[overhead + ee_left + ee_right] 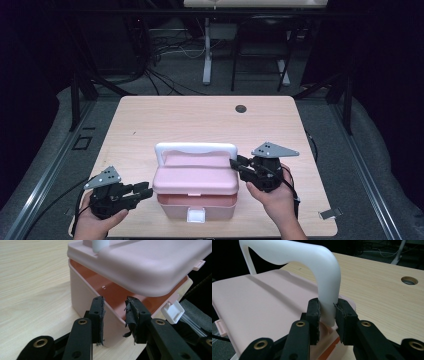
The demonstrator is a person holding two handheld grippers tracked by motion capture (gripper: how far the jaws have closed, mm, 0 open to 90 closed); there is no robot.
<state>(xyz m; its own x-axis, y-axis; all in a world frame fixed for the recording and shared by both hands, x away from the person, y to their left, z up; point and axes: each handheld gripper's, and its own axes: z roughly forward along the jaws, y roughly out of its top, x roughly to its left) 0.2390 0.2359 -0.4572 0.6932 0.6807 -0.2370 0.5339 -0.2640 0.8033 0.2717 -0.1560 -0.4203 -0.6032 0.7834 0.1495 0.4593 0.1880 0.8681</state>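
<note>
Pink box [196, 200] sits at table [150, 120] near edge, middle. Right gripper [327, 308] clamped on white handle [322, 275], lid [150, 267] raised. Left gripper [115, 311] jaws apart, straddling box's corner wall.

The bench [165, 120] is pale wood-grain laminate, smooth and matt. The box [172, 205] and its lid [195, 177] look like pink plastic, smooth with a soft sheen; inside, the box wall shows glossier. The handle [322, 267] and the latch [173, 312] are white plastic, smooth and slightly glossy. Each gripper's jaws are matt black with brass-coloured rivets; their pads [131, 311] look rubbery, frayed and torn at the edges.
</note>
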